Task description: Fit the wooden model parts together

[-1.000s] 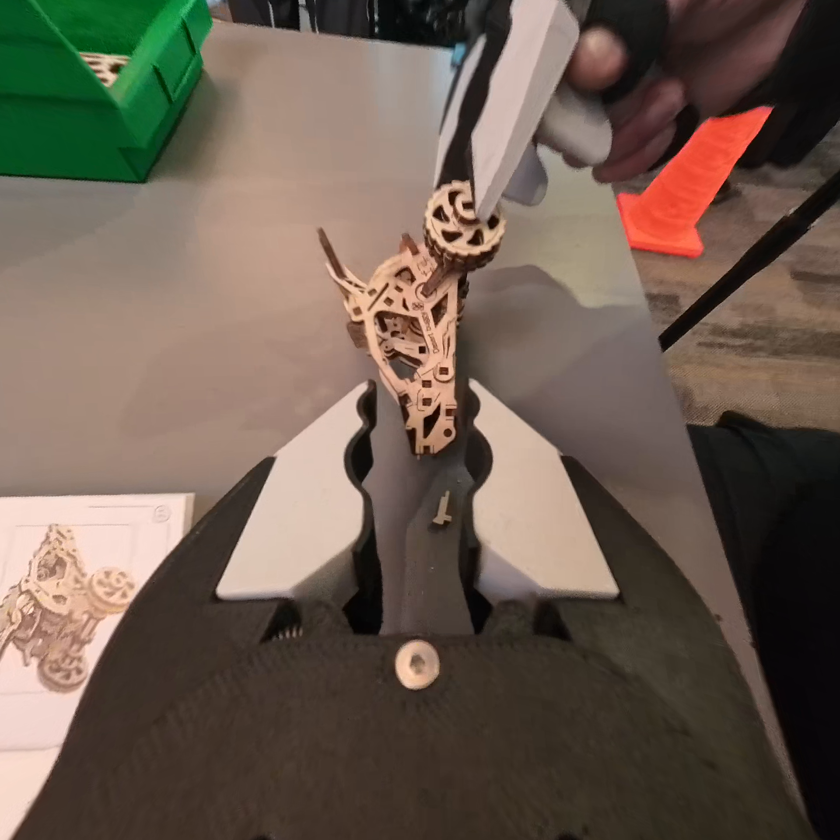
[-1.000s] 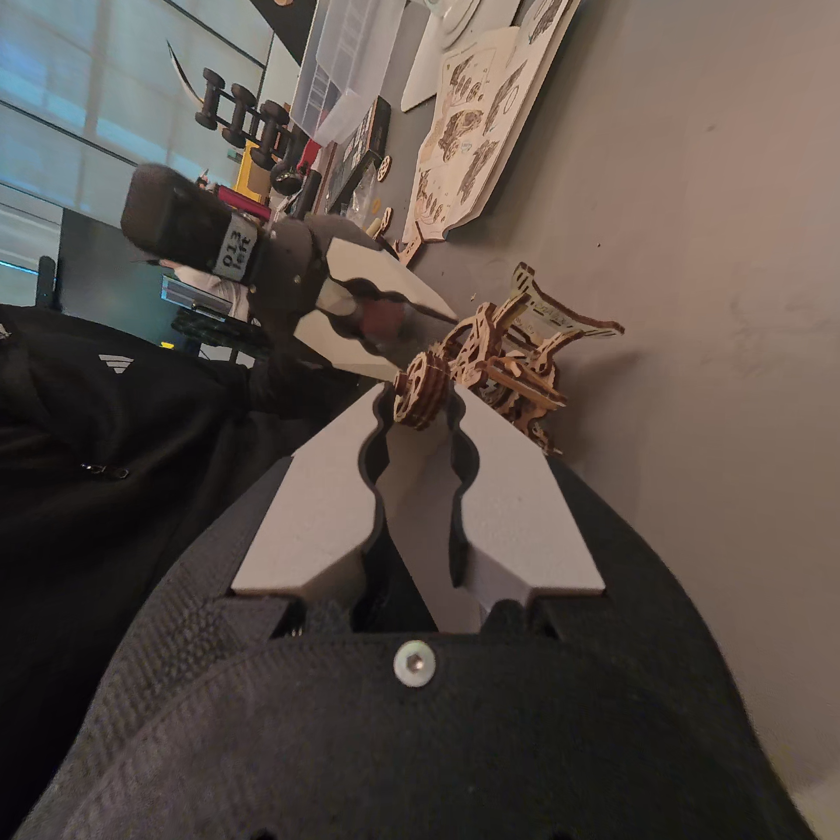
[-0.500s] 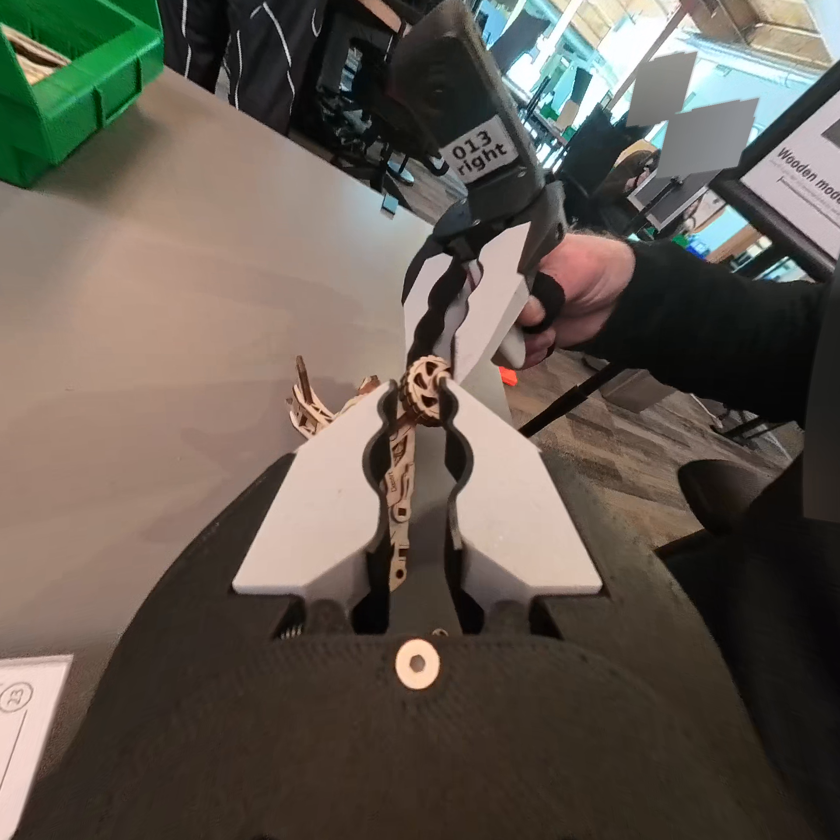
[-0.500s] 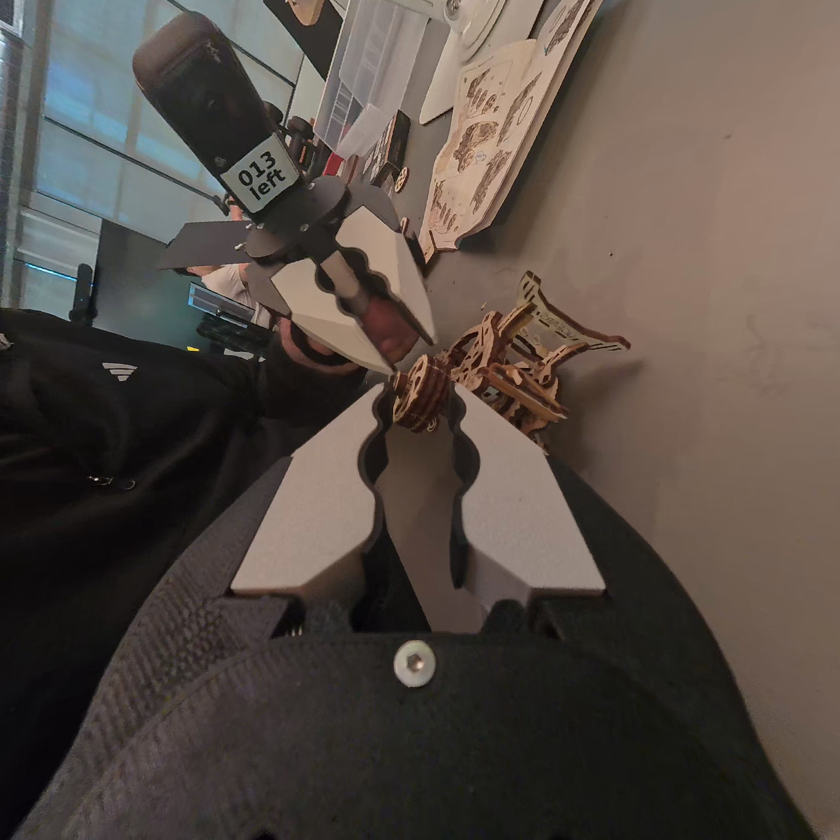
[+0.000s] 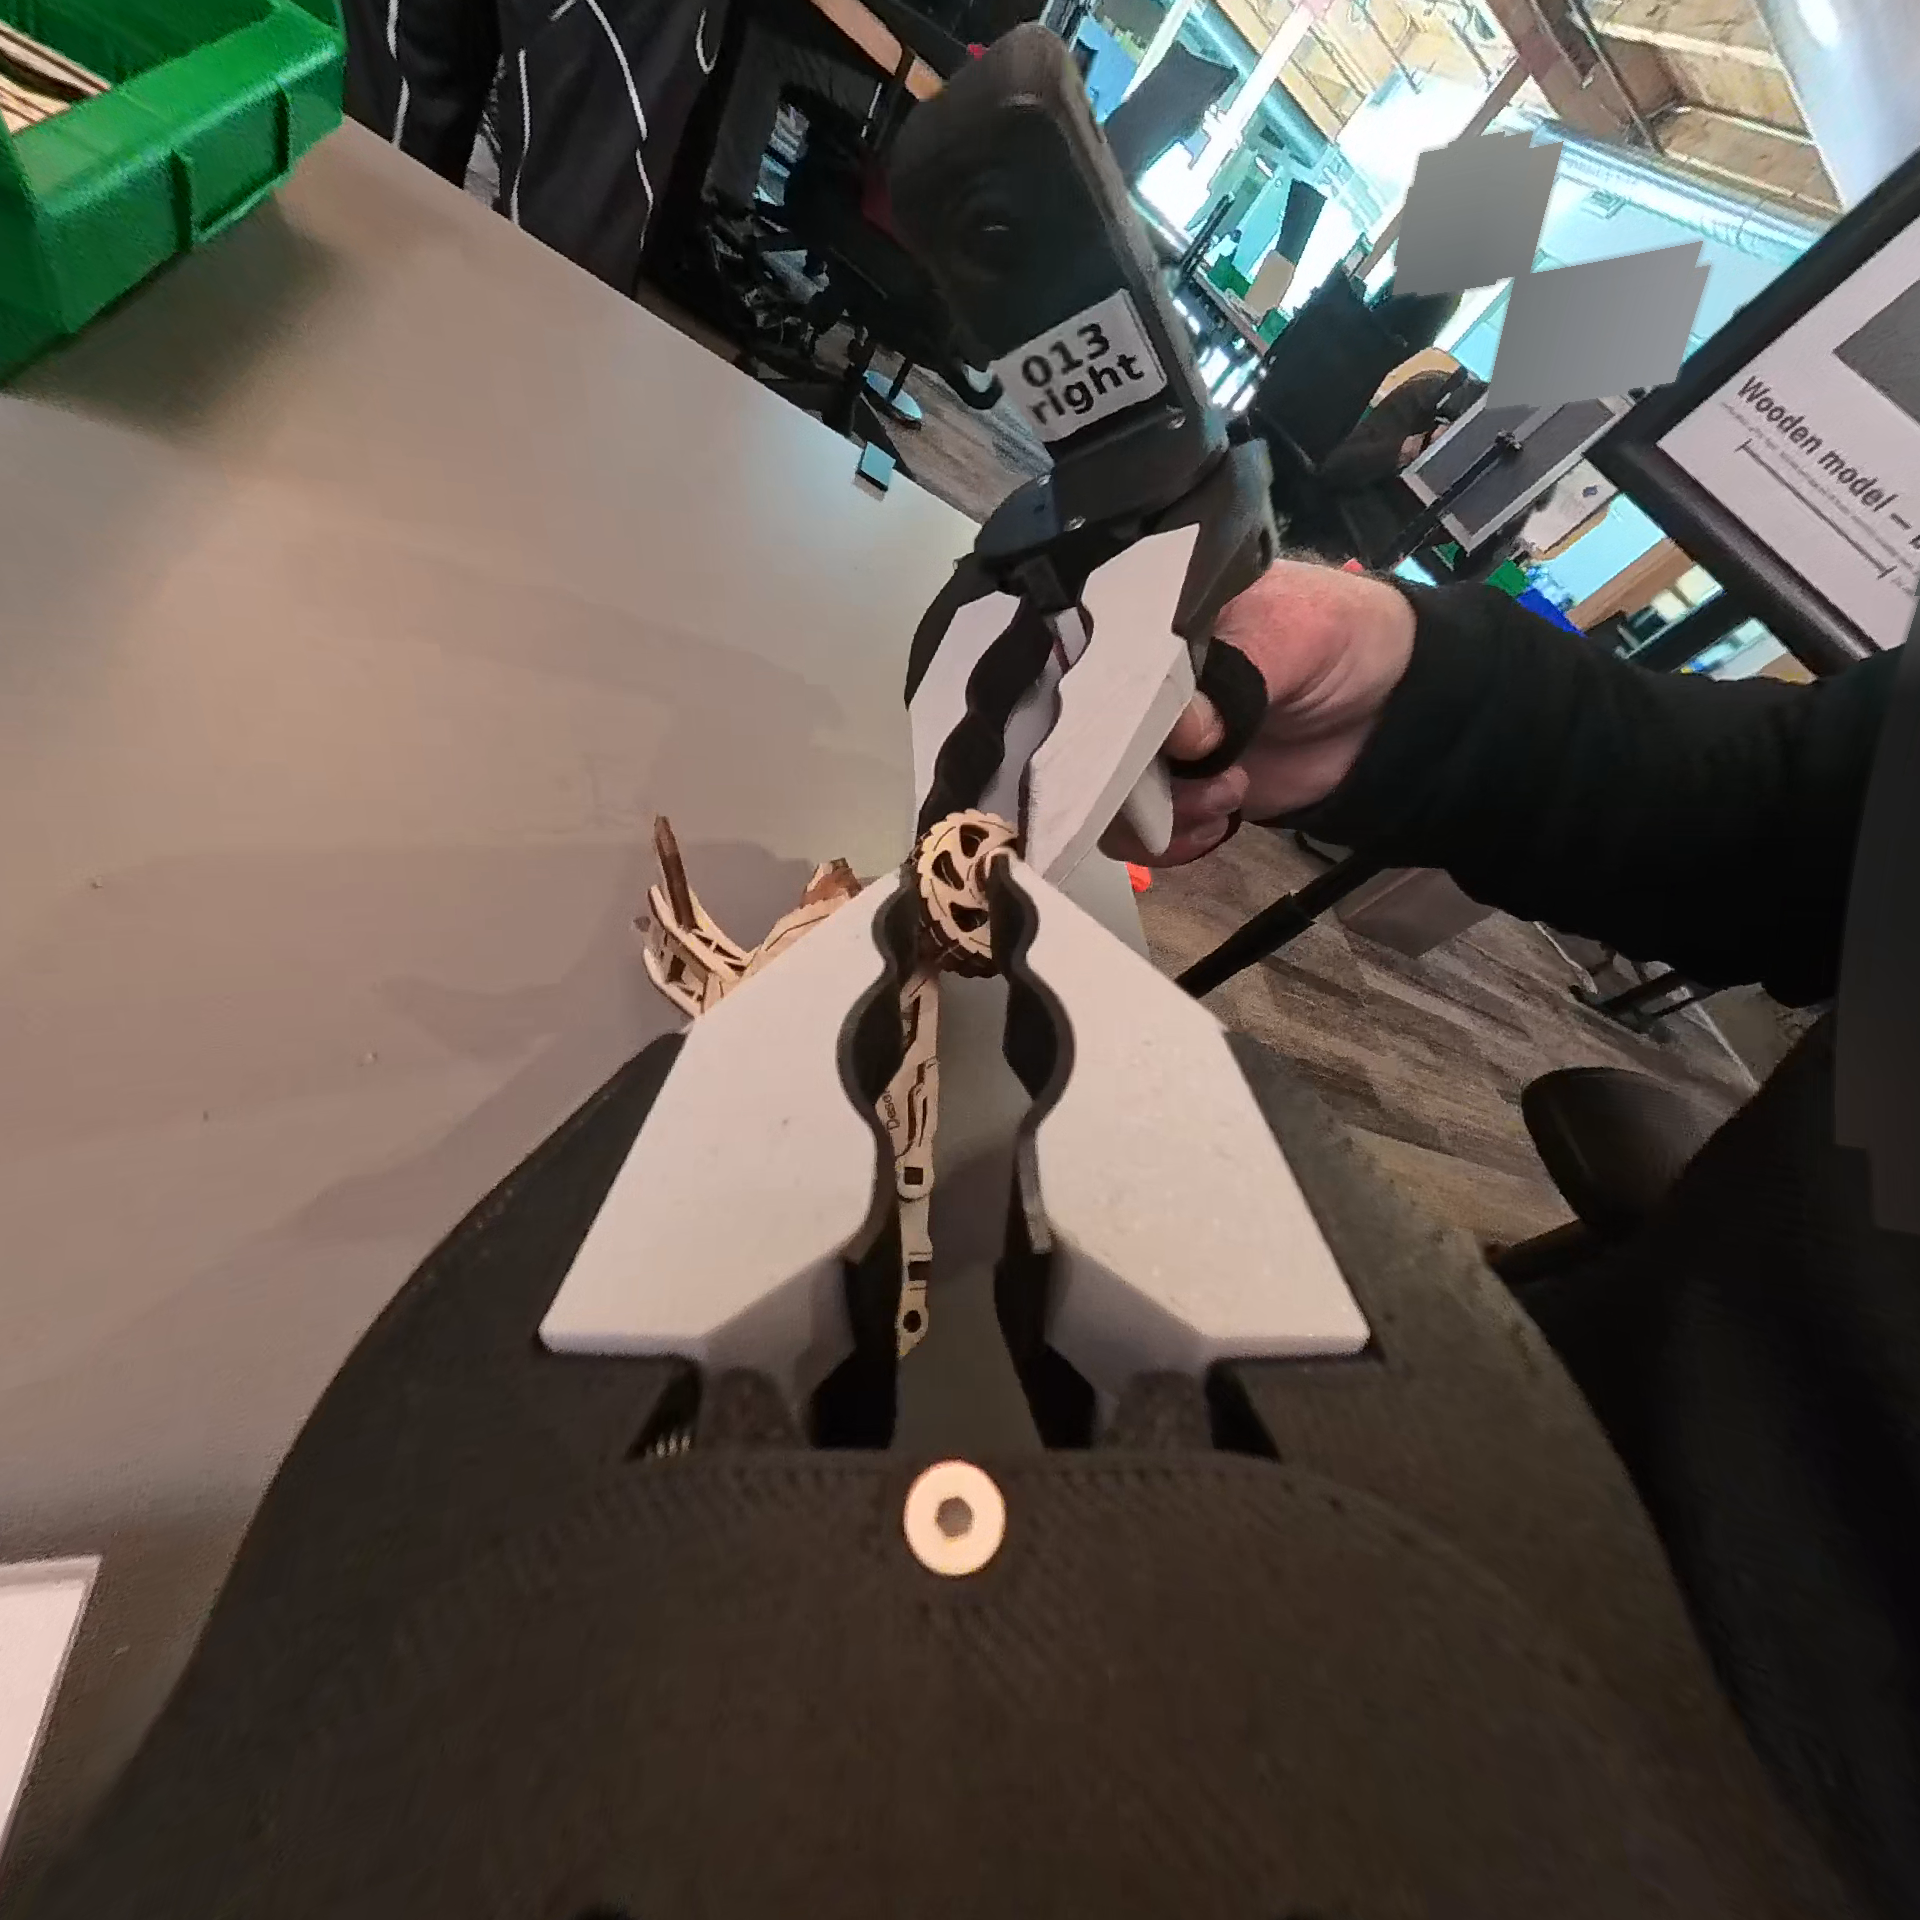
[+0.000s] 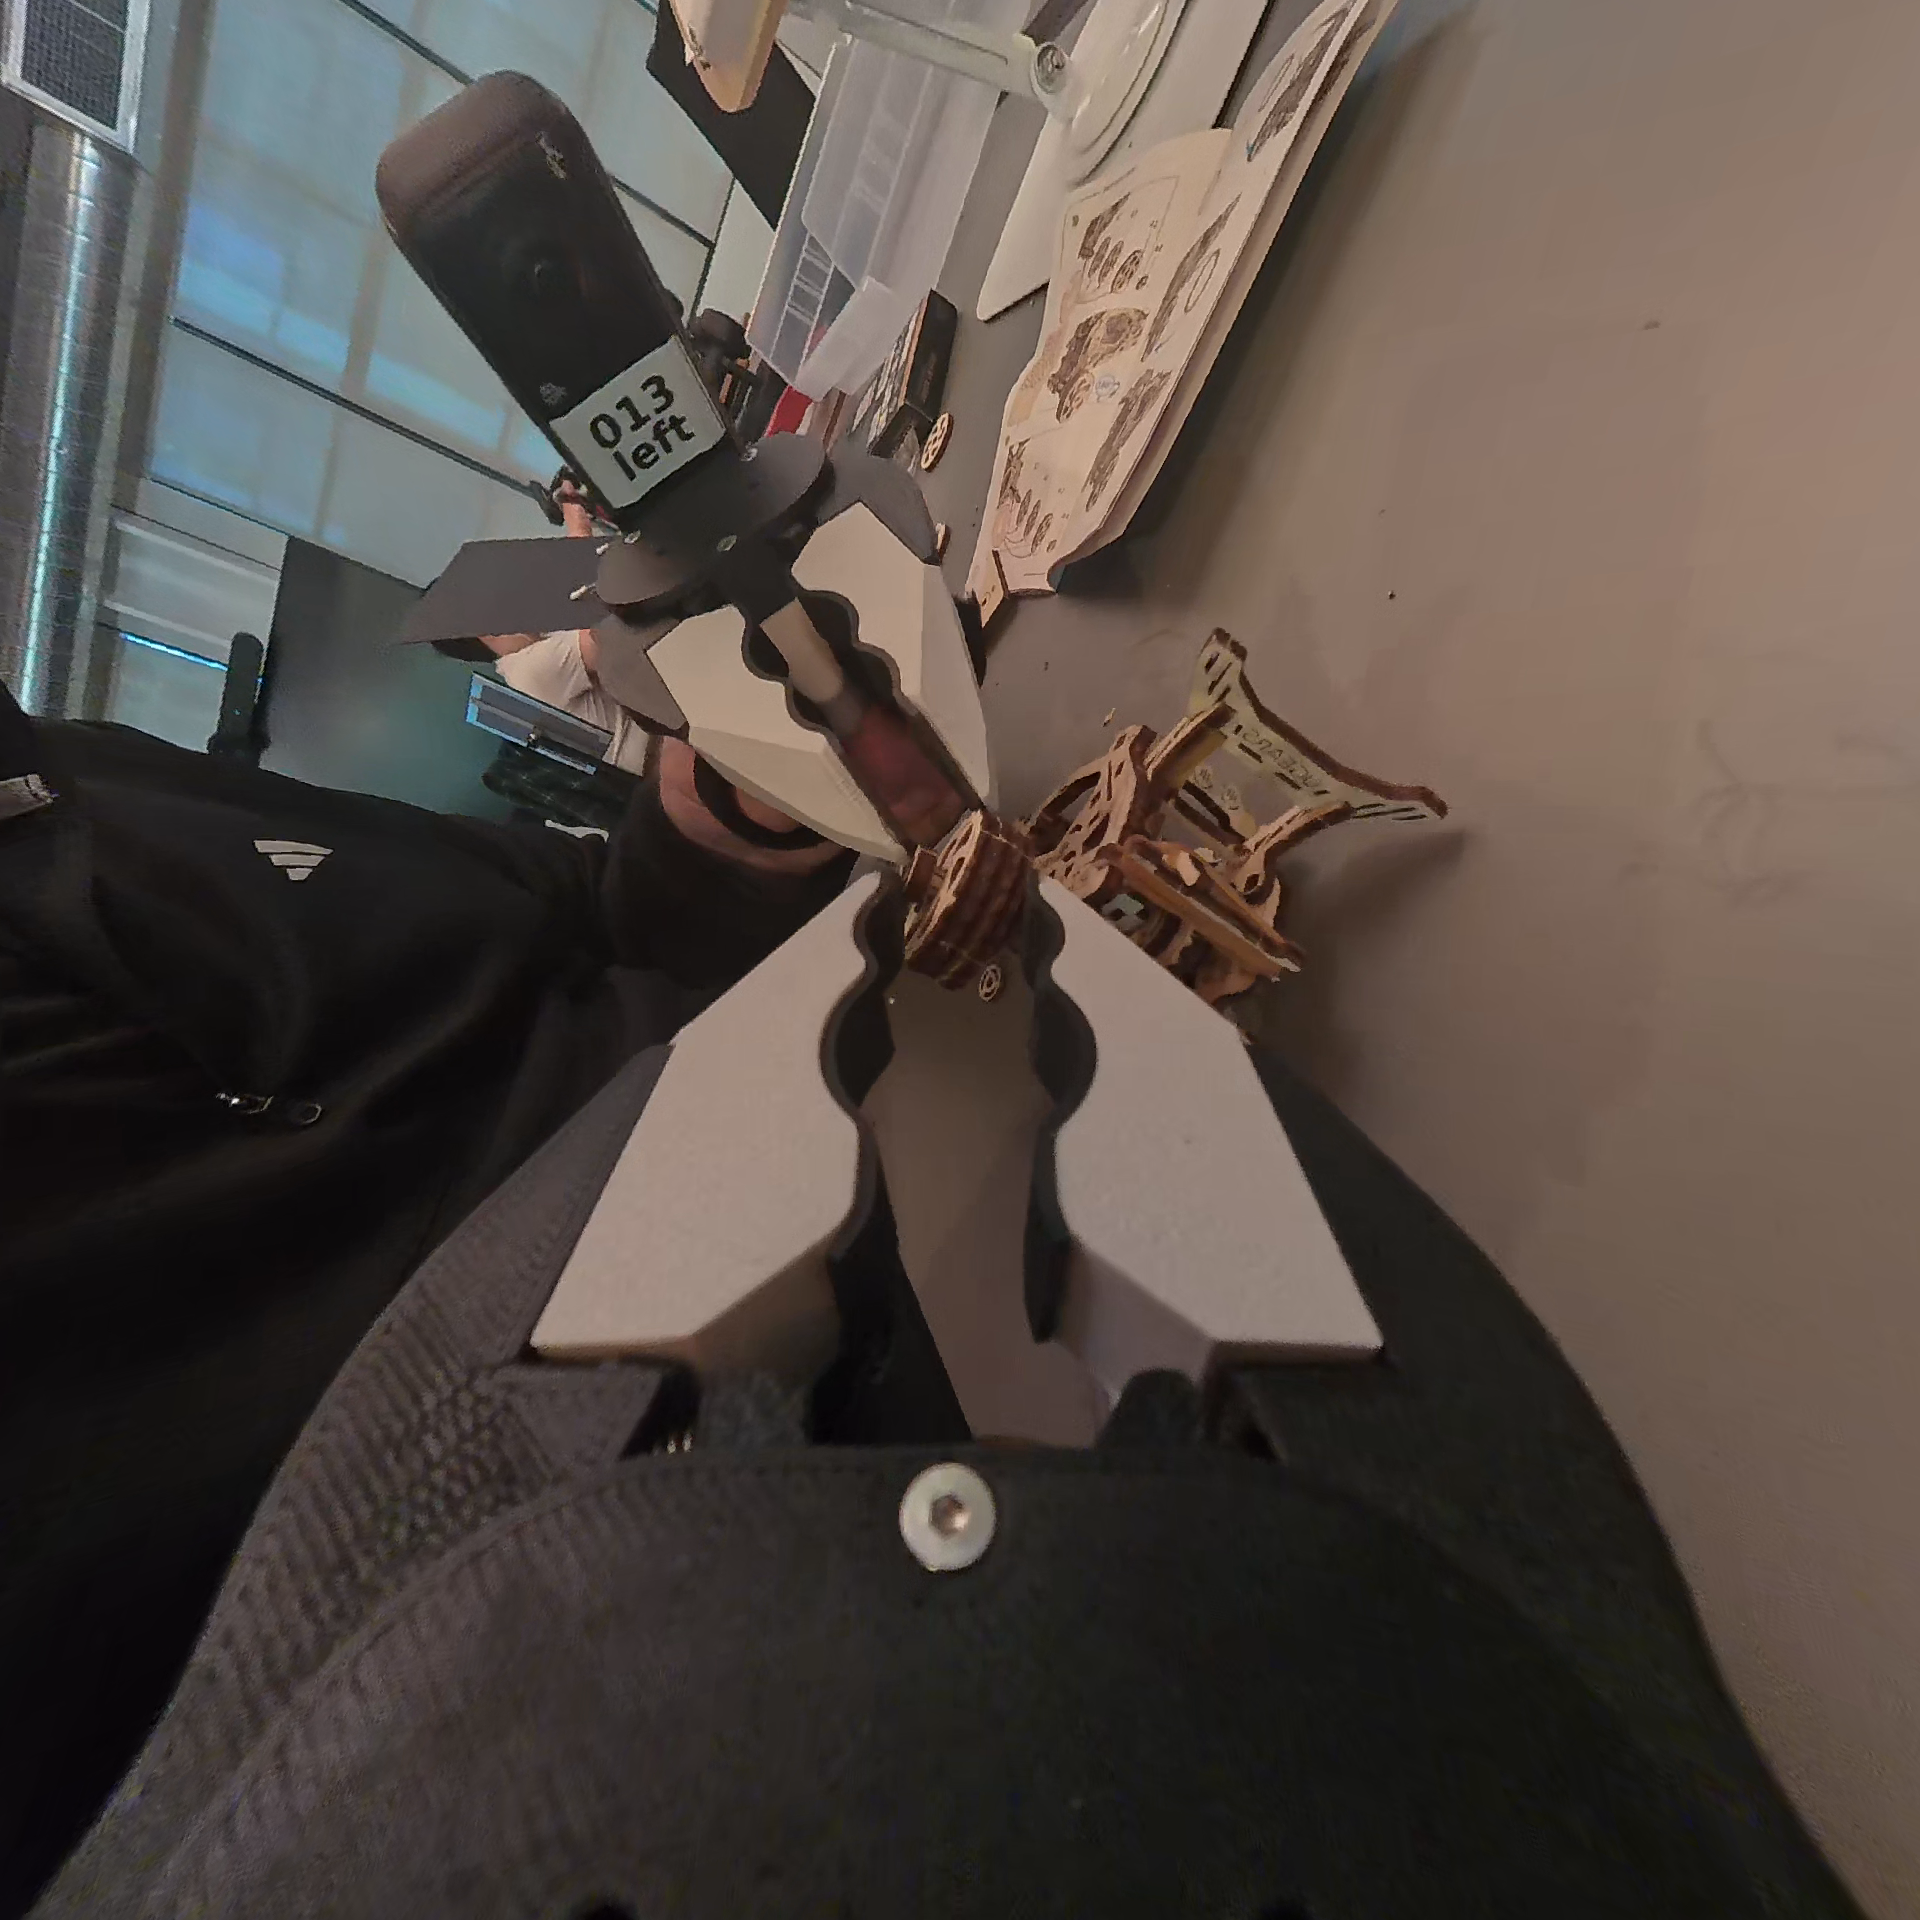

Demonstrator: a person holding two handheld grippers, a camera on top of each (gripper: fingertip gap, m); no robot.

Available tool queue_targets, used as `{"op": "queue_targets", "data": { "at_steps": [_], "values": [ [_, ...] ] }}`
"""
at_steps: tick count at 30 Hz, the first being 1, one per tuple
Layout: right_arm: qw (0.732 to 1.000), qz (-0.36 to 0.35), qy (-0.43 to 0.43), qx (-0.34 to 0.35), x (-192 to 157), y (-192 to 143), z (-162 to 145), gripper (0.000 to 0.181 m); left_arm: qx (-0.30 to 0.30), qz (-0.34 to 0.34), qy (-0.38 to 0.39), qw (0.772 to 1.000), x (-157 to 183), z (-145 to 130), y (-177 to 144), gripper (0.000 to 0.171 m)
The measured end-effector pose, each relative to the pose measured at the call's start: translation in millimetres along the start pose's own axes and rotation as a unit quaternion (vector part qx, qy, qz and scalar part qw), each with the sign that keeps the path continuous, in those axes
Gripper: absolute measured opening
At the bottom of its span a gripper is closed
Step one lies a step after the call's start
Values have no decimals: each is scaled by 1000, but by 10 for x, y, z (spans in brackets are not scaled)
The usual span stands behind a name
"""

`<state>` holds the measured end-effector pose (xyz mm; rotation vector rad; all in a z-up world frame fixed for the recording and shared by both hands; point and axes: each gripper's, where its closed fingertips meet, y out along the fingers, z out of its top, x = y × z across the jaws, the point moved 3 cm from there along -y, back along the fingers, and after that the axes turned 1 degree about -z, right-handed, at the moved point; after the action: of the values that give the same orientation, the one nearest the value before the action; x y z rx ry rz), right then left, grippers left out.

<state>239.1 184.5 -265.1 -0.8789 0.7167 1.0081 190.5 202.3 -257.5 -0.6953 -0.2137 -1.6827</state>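
Observation:
A light laser-cut wooden model (image 6: pixel 1195 831) sits against the grey table (image 6: pixel 1662 623), with a toothed wooden wheel (image 6: pixel 966 914) on its near side. My right gripper (image 6: pixel 961 894) is shut on the wheel, one fingertip on each side. In the left wrist view the wheel (image 5: pixel 961 904) sits between the tips of my left gripper (image 5: pixel 958 883). The model's side plate (image 5: pixel 914 1101) runs back between its narrowed fingers. The rest of the model (image 5: pixel 707 956) is partly hidden behind the left finger. The right gripper (image 5: pixel 1023 831) comes down from above right.
A green bin (image 5: pixel 135 177) stands at the table's far left and a white instruction sheet (image 5: pixel 42 1662) lies near me. Plywood part sheets (image 6: pixel 1122 364) and a clear plastic box (image 6: pixel 883 177) lie farther along. The table edge (image 5: pixel 1132 914) is just right of the model.
My left gripper has moved forward and tilted up, so the side plate and wheel now lie between its fingers, and its jaws have narrowed. My right gripper has stayed shut on the wheel.

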Motion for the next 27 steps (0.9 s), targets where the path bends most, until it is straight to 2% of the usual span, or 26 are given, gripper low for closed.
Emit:
{"op": "queue_targets", "data": {
  "at_steps": [7,17,26,27],
  "values": [
    [999,20,29,21,30,12,25,20,-2,7,-7,1000,-33,12,-4,10],
    [989,67,98,89,65,-13,10,22,-5,10,-8,1000,-45,23,9,8],
    [983,76,121,113,82,-37,-2,20,-7,16,-3,1000,-44,22,43,8],
    [983,77,122,114,79,-30,1,19,-12,30,-2,999,-73,17,44,0]
  ]
}}
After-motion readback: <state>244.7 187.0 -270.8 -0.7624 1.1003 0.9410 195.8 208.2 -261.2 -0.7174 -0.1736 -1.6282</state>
